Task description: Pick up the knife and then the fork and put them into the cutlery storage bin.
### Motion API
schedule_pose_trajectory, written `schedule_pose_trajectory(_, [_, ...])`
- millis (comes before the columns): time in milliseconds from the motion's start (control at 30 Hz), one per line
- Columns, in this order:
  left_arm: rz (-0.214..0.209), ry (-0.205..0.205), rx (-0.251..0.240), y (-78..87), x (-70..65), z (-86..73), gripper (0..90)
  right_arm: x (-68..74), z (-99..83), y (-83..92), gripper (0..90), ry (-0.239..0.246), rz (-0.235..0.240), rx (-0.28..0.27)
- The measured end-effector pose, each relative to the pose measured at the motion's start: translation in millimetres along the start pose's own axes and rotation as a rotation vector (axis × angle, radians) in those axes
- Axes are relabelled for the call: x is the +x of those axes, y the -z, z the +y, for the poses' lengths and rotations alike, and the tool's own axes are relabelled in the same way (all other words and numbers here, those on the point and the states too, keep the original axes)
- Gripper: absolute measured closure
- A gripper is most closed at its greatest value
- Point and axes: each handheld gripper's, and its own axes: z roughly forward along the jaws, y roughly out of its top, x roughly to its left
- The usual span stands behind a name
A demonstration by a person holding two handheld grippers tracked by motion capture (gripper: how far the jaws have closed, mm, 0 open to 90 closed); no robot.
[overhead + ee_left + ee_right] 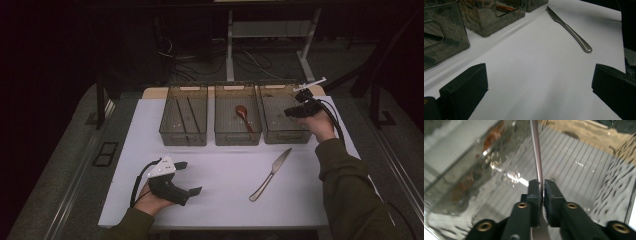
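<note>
A slim metal utensil [536,152] is held by its handle in the right tongs [542,192] (nearly shut), its long axis pointing into the rightmost of 3 bins [280,136]; the left tongs [539,82] rest open on the worktop [225,175].

Metal utensil [537,152] between right gripper [542,192] jaws cut off at top edge, its kind impossible to tell.
</note>
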Motion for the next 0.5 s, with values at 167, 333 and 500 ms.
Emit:
schedule_pose_trajectory(167, [0.001,-0.003,0.000,0.3,0.0,0.0,0.0,1.3,0.2,11.9,65.6,-0.002,-0.004,-0.050])
schedule_pose_trajectory(333, [0.002,-0.001,0.000,0.1,-0.3,0.0,0.0,4.9,-5.1,29.1,60.7,0.001,0.016,-0.094])
schedule_pose_trajectory(500, [0.004,-0.002,0.001,-0.3,-0.6,0.1,0.0,12.1,-16.5,48.4,61.3,0.014,0.064,-0.138])
